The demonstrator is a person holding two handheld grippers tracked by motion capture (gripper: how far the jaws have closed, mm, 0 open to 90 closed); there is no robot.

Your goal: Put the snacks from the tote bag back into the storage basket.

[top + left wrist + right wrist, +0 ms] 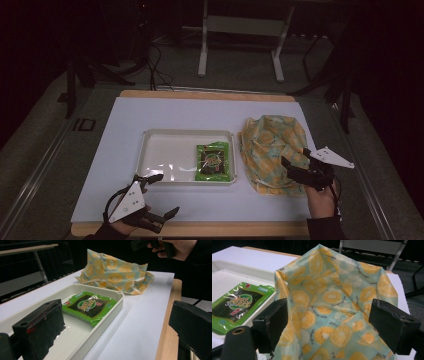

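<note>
We see the green seaweed snack packet (214, 161) lying flat in the white plastic tray (160, 150), untouched. Right gripper (296, 169), jaws spread, hovers over the crumpled fruit-print cloth bag (270, 145); left gripper (161, 196), jaws spread, empty. We judge bagging not started.

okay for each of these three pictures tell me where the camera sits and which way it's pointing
High view: above the person's side, looking forward and down; both hands with tools, left tool, right tool.
Left gripper view: rides the left tool, facing the tray; own jaws.
Right gripper view: rides the right tool, facing the fruit-print bag; own jaws.
Shared: green packet.
</note>
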